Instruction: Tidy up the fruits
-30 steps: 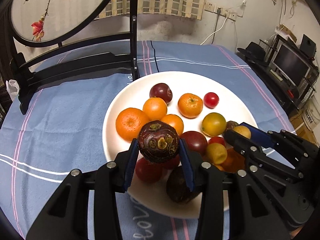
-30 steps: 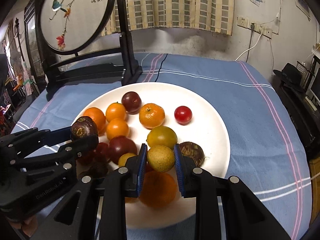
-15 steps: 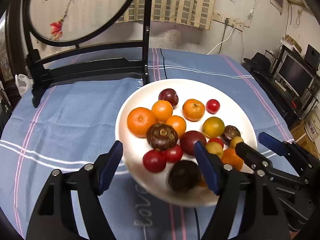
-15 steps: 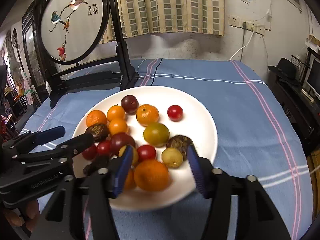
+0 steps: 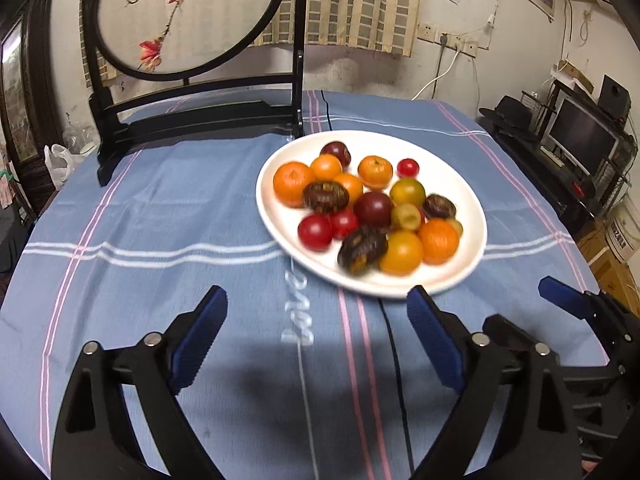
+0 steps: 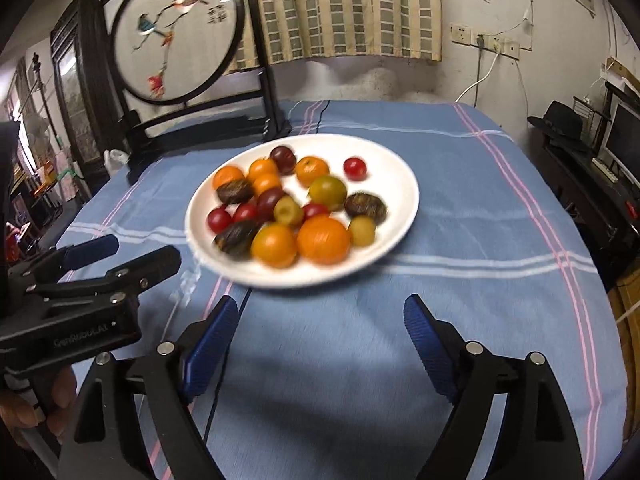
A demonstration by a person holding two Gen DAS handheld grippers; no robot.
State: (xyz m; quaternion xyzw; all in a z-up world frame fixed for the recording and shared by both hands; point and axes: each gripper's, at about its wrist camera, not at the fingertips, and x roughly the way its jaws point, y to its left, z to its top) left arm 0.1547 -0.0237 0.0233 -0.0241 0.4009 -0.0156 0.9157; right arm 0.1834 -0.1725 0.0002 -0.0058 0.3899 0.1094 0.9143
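1. Left gripper (image 5: 316, 320): jaws just opened wide, nothing between, lower frame.
2. Right gripper (image 6: 320, 320): jaws just opened wide, nothing between.
3. Fruits (image 5: 372, 208) all on white plate (image 5: 452, 184), center-right, on blue tablecloth (image 5: 160, 208).

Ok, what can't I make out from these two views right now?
- Fruit on the white plate: motion-blurred in both wrist views, so kinds are uncertain.
- Fruits at the pile's middle: partly hidden by neighbours.
- Left tongs and right tongs: bodies cut off by the bottom edge.
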